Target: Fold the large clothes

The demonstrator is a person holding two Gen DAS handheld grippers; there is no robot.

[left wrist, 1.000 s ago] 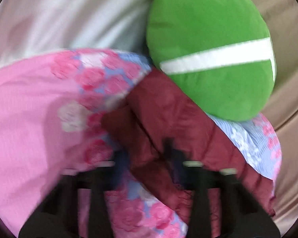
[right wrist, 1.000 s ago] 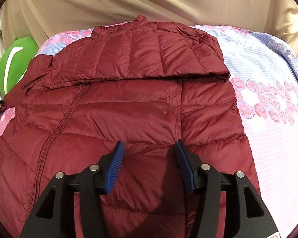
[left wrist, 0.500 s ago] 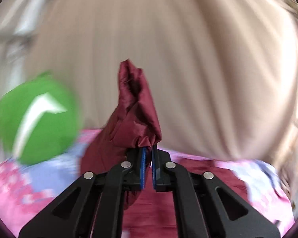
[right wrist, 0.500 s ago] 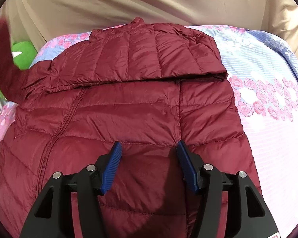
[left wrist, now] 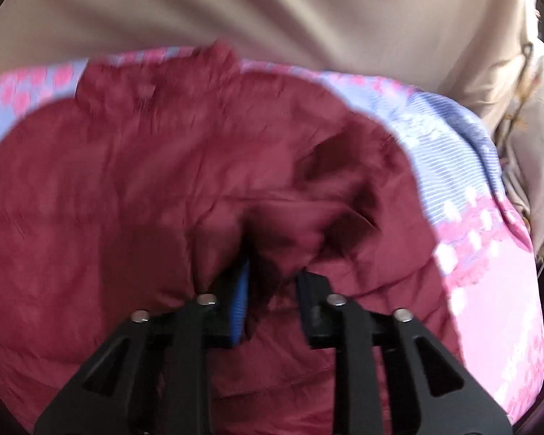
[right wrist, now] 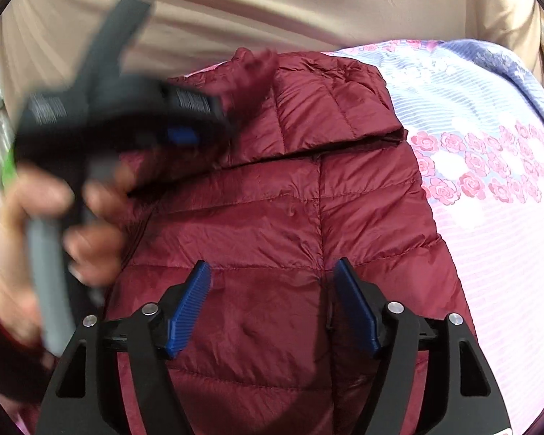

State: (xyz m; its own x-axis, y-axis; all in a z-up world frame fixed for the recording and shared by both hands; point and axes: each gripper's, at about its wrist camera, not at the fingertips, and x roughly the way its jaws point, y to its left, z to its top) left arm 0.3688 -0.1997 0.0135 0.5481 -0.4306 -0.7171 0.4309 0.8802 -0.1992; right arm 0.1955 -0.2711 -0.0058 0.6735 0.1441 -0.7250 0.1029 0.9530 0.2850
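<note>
A: Left wrist view: the left tool (left wrist: 272, 290), clamped on the sleeve a moment ago, has just been opening; fabric sits loosely between its fingers.

B: The right tool (right wrist: 272, 301), widening, hovers empty above the maroon jacket (right wrist: 290, 217) spread on the bed (right wrist: 489, 199).

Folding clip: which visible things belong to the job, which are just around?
Job:
- maroon puffer jacket
- left tongs, just opening, sleeve fabric between
- right tongs, open above jacket

Around:
- floral bedspread
- beige curtain
</note>
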